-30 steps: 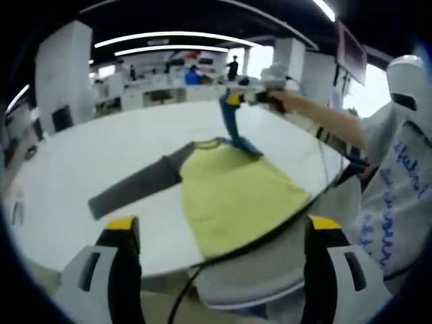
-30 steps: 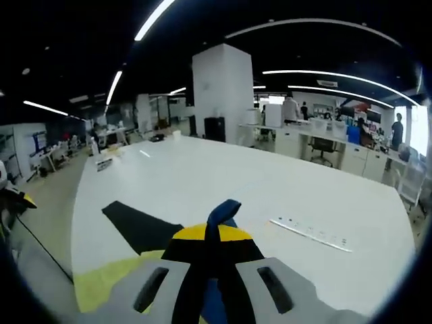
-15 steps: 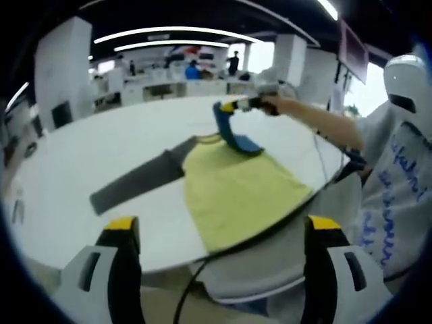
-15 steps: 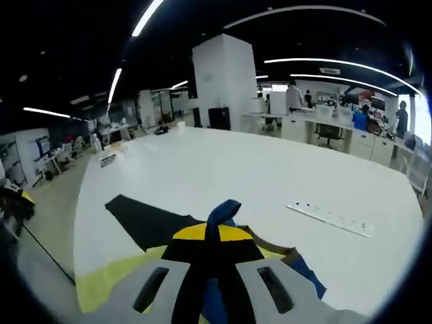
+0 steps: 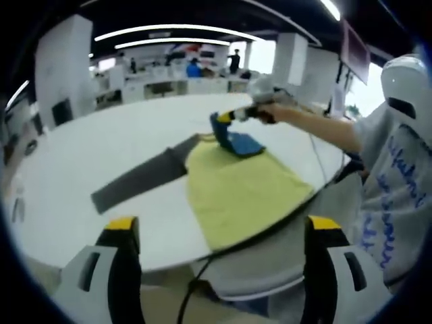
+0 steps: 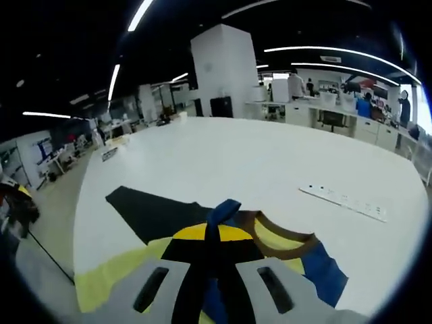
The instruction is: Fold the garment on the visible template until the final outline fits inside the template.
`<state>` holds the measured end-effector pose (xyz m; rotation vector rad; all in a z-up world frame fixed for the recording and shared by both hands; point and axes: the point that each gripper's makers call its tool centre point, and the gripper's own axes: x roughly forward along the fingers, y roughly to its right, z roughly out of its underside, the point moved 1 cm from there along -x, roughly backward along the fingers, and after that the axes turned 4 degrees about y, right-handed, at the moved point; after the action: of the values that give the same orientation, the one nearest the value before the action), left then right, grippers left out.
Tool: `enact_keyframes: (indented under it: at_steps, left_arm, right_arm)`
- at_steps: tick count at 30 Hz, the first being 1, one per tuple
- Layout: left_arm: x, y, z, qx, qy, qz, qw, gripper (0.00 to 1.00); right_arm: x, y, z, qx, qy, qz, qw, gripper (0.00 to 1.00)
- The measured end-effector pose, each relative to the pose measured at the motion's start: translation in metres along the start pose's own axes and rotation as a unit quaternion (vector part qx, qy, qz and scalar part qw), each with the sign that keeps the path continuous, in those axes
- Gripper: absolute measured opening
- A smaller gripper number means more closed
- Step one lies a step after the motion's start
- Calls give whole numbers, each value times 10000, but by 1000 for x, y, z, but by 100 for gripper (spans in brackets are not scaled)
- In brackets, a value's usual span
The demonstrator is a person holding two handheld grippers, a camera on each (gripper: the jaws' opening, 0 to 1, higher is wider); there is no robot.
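A yellow shirt (image 5: 236, 185) lies flat on the white table (image 5: 101, 148), its dark grey sleeve (image 5: 138, 179) stretched out to the left. The blue sleeve (image 5: 239, 140) is lifted and bent over the shoulder, with my right gripper (image 5: 226, 118) shut on its end a little above the cloth. In the right gripper view, blue cloth (image 6: 224, 210) sticks up between the shut jaws of my right gripper (image 6: 212, 236), above the brown collar (image 6: 273, 229), the grey sleeve (image 6: 148, 209) and the yellow body (image 6: 101, 287). My left gripper (image 5: 223, 226) hangs open off the table's near edge, holding nothing.
A person in a grey printed top (image 5: 395, 202) stands at the table's right side, arm (image 5: 317, 125) reaching over it. A white power strip (image 6: 344, 201) lies on the table beyond the shirt. A black cable (image 5: 192, 287) hangs at the near edge. Desks and people fill the background.
My right gripper has come lower and nearer the yellow body with the blue sleeve in it, folding the sleeve inward. The left gripper has stayed put.
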<state>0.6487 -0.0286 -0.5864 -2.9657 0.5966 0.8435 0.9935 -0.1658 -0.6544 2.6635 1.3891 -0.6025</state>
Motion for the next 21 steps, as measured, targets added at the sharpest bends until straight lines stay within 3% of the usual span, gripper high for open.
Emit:
enact_keyframes:
  at_steps: [7, 21]
  left_arm:
    - [2, 0, 1, 26, -70, 57, 10000, 98]
    - [22, -9, 9, -71, -152, 355, 9992, 98]
  right_arm:
    - [17, -11, 18, 83, -167, -247, 9995, 4]
    - [45, -25, 43, 125, -447, -371, 9982, 4]
